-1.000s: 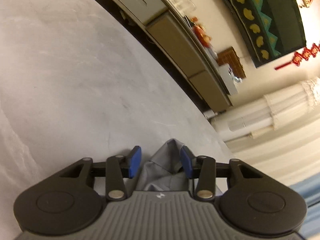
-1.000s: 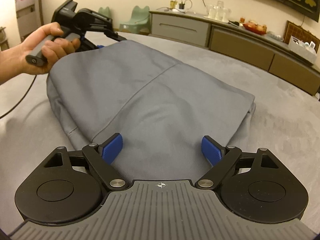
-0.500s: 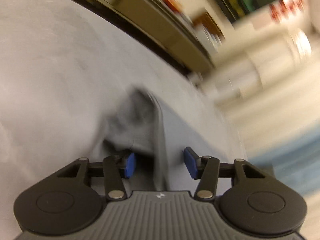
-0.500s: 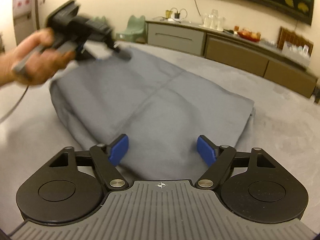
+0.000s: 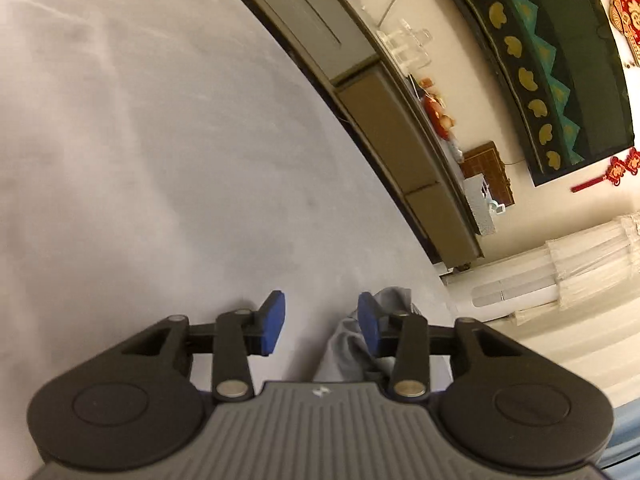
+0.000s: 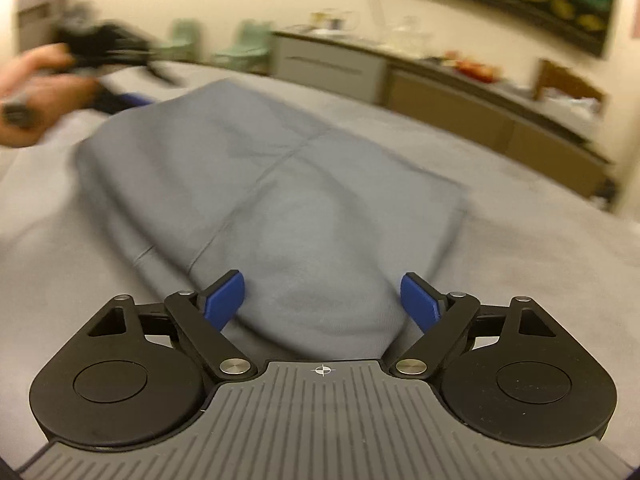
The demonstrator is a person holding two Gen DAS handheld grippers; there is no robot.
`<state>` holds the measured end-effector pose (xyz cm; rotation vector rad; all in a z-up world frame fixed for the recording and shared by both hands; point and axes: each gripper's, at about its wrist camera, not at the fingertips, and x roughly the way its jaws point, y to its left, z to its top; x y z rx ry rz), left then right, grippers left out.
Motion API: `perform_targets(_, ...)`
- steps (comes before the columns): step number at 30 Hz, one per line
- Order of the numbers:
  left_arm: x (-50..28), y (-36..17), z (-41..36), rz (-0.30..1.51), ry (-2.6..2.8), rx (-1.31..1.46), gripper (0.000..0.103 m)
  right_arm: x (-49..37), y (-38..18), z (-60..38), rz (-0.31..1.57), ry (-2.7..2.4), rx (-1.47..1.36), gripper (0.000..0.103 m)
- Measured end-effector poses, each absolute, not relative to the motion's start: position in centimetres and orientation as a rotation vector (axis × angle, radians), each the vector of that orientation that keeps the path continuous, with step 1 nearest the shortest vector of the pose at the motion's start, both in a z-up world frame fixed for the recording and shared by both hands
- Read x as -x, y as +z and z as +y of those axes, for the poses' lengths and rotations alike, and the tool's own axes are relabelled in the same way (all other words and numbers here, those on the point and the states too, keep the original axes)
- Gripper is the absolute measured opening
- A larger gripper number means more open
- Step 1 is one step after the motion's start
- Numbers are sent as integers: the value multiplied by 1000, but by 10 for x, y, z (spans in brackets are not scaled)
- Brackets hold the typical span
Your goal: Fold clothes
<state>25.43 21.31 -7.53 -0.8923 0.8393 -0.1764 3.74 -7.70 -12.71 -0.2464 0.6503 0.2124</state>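
Note:
A grey garment (image 6: 312,200) lies folded into a long pad on the grey table (image 6: 540,260). My right gripper (image 6: 322,300) is open at its near end, with the cloth lying between the blue pads and no squeeze visible. At the far left end a hand (image 6: 36,100) holds my left gripper (image 6: 140,96), which is blurred. In the left wrist view, my left gripper (image 5: 320,322) has its jaws closing. Mostly bare table (image 5: 160,160) shows between them. A corner of the garment (image 5: 348,344) sits at the right finger, not pinched.
A long sideboard (image 6: 440,92) with glasses and small items runs behind the table's far edge (image 5: 360,152). Two pale green chairs (image 6: 240,44) stand at the back left. A dark wall hanging (image 5: 560,60) is above the sideboard.
My left gripper has swung left off the garment's far end; the cloth that was between its fingers now lies beside the right finger. My right gripper's jaws have narrowed a little.

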Motion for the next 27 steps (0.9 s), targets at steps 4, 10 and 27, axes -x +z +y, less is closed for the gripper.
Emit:
perform_targets(4,-206,-27,163,815,-399,642,43,-19,-107,-96,591,116,139,63)
perform_targets(10,-151,-49,53,880,-519,278,40,-22,-136,-117,629,184,-5,61)
perform_targets(27,-79,-63,59,757,-299,98,78,-3,-129,-121,692,128,-21,88)
